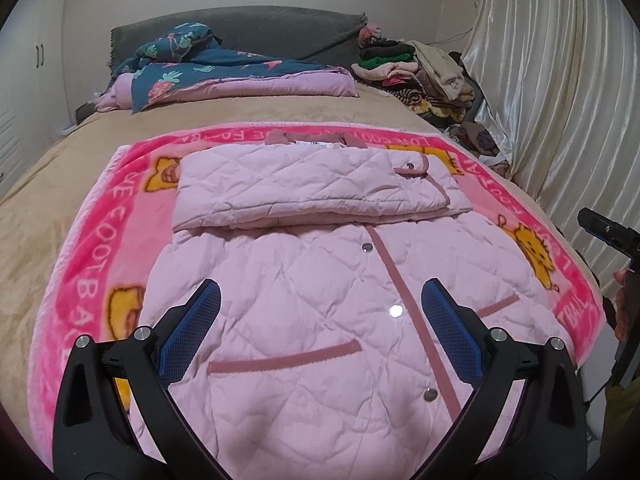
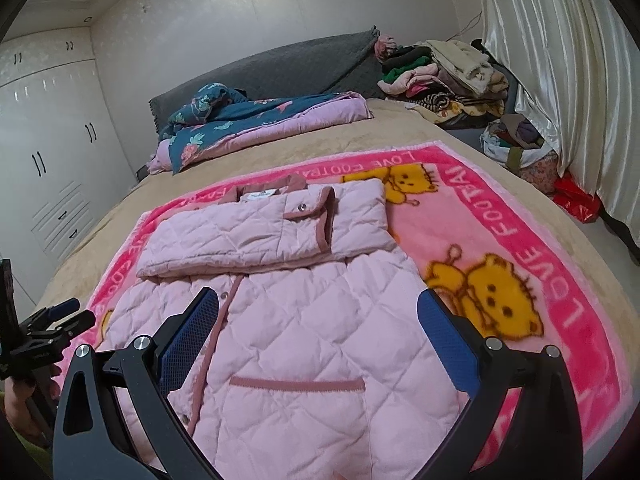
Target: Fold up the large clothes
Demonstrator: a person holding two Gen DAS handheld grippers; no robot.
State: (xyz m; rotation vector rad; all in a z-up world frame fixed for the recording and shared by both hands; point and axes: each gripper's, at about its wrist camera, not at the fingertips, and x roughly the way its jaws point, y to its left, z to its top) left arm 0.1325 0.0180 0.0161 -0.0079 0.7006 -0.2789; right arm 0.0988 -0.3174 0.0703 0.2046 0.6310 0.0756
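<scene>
Now the pale pink quilted jacket with dusty-rose trim lies flat on a bright pink fleece blanket with yellow cartoon bears, sleeves folded across at twelve o'clock. Above its hem, the left gripper and right gripper hover, jaws spread wide, holding nothing.

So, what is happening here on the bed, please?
A person holds a claw in each hand over a pale pink quilted jacket lying on a bright pink cartoon blanket. Its sleeves are already folded across the chest. The left claw and right claw are both open, gripping nothing.
</scene>
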